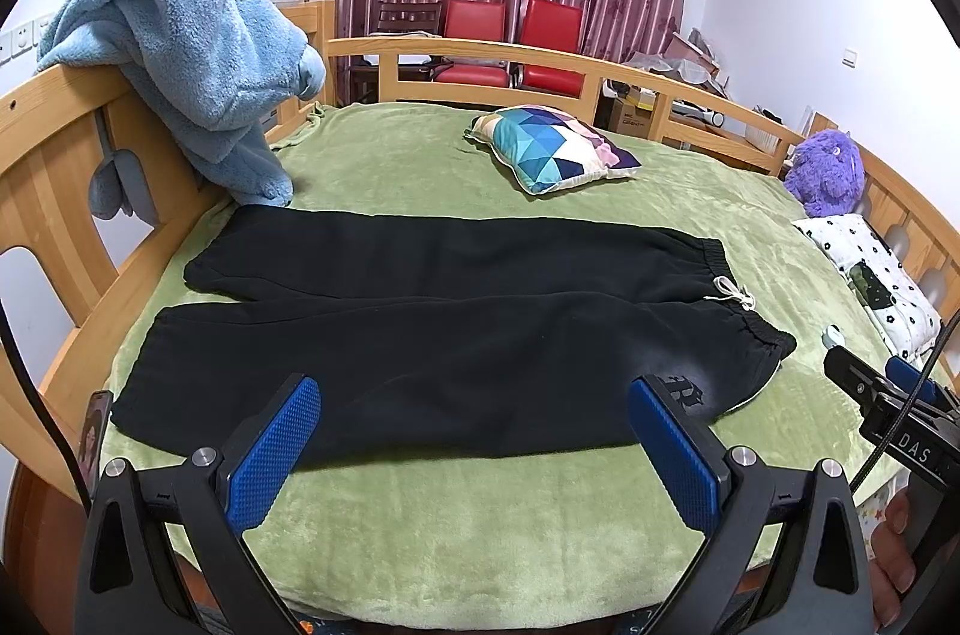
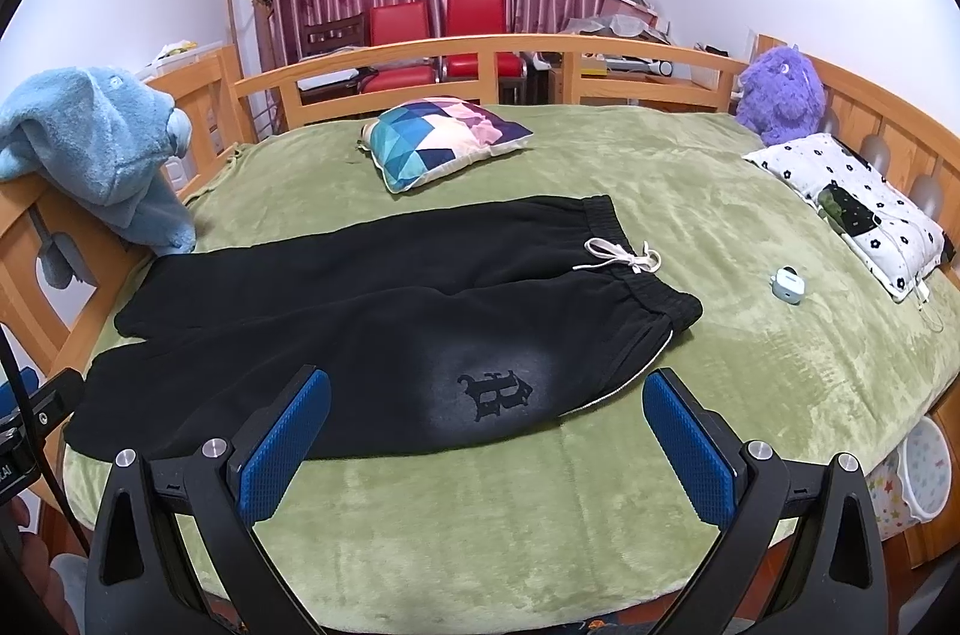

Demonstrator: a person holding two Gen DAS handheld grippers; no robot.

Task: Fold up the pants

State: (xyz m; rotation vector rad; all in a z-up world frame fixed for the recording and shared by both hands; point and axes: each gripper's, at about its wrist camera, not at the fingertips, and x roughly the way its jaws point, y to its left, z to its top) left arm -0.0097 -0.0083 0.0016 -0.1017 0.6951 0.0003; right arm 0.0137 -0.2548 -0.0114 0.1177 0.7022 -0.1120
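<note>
Black pants [image 1: 432, 329] lie spread flat on the green blanket [image 1: 480, 515], legs to the left, waistband with white drawstring [image 1: 732, 296] to the right. They also show in the right wrist view [image 2: 390, 335], with a printed emblem [image 2: 495, 392] near the front edge. My left gripper [image 1: 474, 446] is open and empty, above the pants' near edge. My right gripper [image 2: 486, 446] is open and empty, above the blanket just in front of the emblem. The right gripper also shows at the right edge of the left wrist view [image 1: 888, 395].
A colourful pillow [image 2: 444, 140] lies behind the pants. A blue fleece [image 1: 186, 59] hangs over the left wooden rail. A purple plush [image 2: 780, 92] and a flowered pillow [image 2: 852, 203] sit at right, with a small earbud case [image 2: 787, 282]. A phone [image 1: 93, 434] lies at the blanket's left edge.
</note>
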